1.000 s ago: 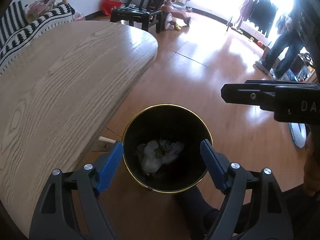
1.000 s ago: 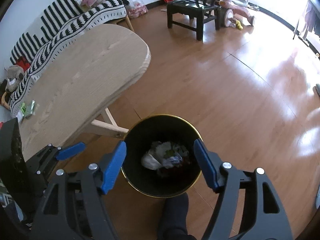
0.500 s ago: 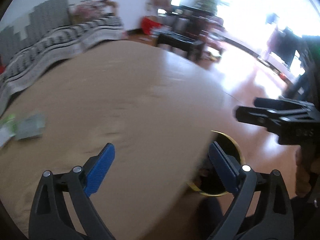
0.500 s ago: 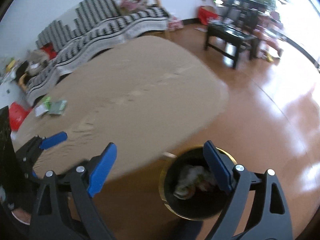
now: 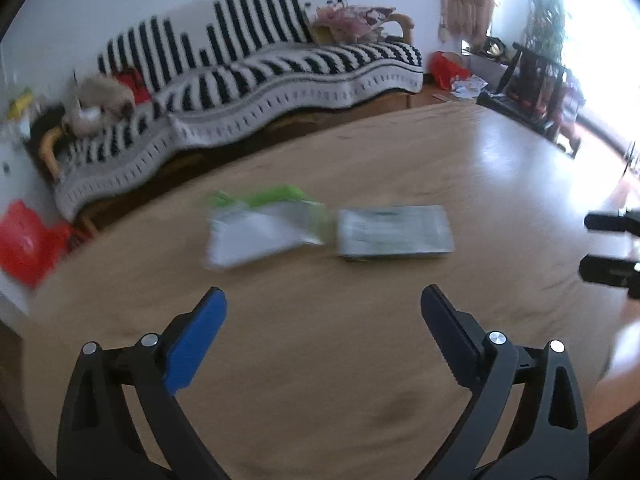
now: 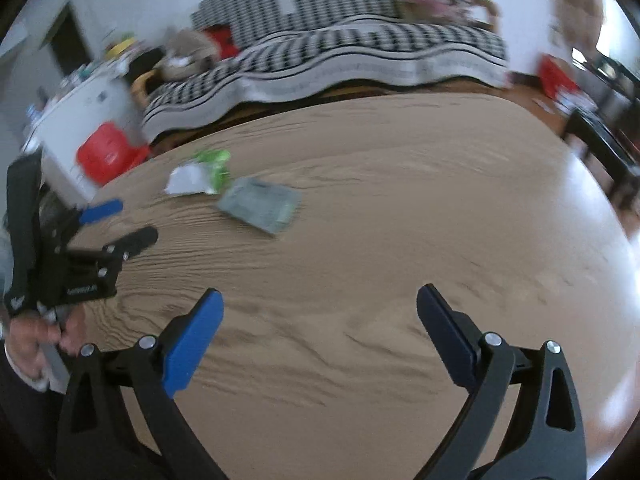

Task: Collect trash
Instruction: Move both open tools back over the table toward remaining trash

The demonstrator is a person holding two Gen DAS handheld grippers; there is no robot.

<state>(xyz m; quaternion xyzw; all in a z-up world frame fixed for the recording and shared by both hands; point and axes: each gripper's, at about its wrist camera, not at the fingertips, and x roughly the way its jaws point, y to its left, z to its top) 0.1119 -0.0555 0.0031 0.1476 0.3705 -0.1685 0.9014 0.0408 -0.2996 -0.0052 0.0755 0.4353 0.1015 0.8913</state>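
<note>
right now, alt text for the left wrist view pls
The open left gripper hangs over a wooden table, facing a green-and-white wrapper and a grey packet lying side by side. A striped sofa stands behind.

I count two wrappers on one wooden table (image 5: 360, 360): one green-and-white wrapper (image 5: 264, 228) and one grey packet (image 5: 394, 232), lying just beside each other. I have two grippers, left (image 5: 322, 312) and right (image 6: 320, 312), both spread wide, and one striped sofa (image 5: 256, 68) behind
</note>
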